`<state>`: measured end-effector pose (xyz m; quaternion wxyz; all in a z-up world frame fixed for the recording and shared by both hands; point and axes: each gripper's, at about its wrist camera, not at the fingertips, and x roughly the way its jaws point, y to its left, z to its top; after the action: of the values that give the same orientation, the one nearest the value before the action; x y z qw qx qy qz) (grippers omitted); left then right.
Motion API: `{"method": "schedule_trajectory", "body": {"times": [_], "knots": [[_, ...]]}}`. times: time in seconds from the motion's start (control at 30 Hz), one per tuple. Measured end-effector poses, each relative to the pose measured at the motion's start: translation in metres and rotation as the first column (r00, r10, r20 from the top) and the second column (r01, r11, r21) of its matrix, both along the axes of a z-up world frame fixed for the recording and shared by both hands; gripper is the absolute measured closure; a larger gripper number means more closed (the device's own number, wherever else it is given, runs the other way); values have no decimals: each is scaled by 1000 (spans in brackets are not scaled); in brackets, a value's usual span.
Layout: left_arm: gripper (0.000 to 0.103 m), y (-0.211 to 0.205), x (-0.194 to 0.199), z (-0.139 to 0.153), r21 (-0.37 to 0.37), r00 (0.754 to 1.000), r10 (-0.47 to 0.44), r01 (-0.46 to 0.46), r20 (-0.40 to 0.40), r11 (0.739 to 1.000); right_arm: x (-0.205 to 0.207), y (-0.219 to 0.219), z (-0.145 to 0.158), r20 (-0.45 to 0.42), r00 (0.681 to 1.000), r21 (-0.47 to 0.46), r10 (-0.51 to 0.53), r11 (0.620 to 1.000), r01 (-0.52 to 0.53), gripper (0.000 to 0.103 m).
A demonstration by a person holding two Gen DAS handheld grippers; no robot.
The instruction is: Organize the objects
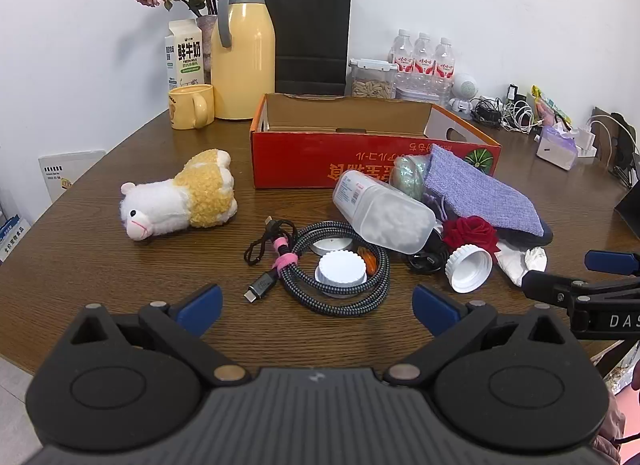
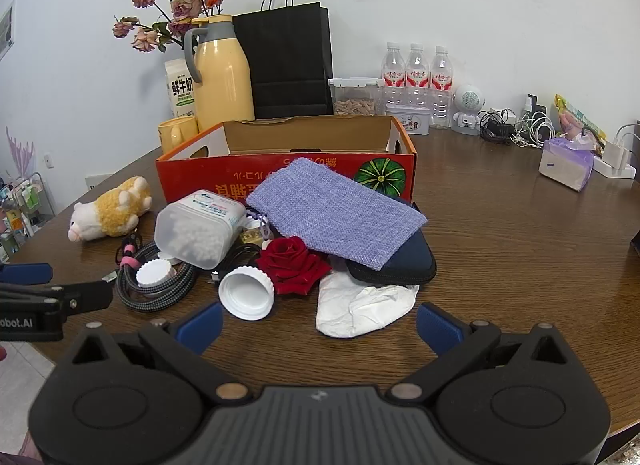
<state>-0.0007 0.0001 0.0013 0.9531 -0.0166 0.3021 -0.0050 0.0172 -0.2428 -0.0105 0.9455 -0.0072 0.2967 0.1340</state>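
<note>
Printed on the milk carton (image 1: 185, 55) at the table's back left: large "鲜牛奶", with "FRESH MILK" in small type below. Marked in white on the right gripper (image 1: 600, 277), seen at the right edge of the left wrist view: "DAS", cut off. Marked on the left gripper (image 2: 24, 293), at the left edge of the right wrist view: "obot.AI", its start cut off. Upside down in yellow on the red cardboard box (image 2: 192, 181): characters, not legible. Red labels on the three water bottles (image 2: 416, 79) near the back edge: too small to read.
</note>
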Motion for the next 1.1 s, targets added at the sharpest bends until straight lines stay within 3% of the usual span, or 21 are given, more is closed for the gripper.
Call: {"method": "schedule_trajectory", "body": {"times": [1.1], "knots": [[0,1,0,-1,-6,1000,6,-6,-1,1000,2,0,-2,-1,1000,-3,-6,1000,6,0]]}}
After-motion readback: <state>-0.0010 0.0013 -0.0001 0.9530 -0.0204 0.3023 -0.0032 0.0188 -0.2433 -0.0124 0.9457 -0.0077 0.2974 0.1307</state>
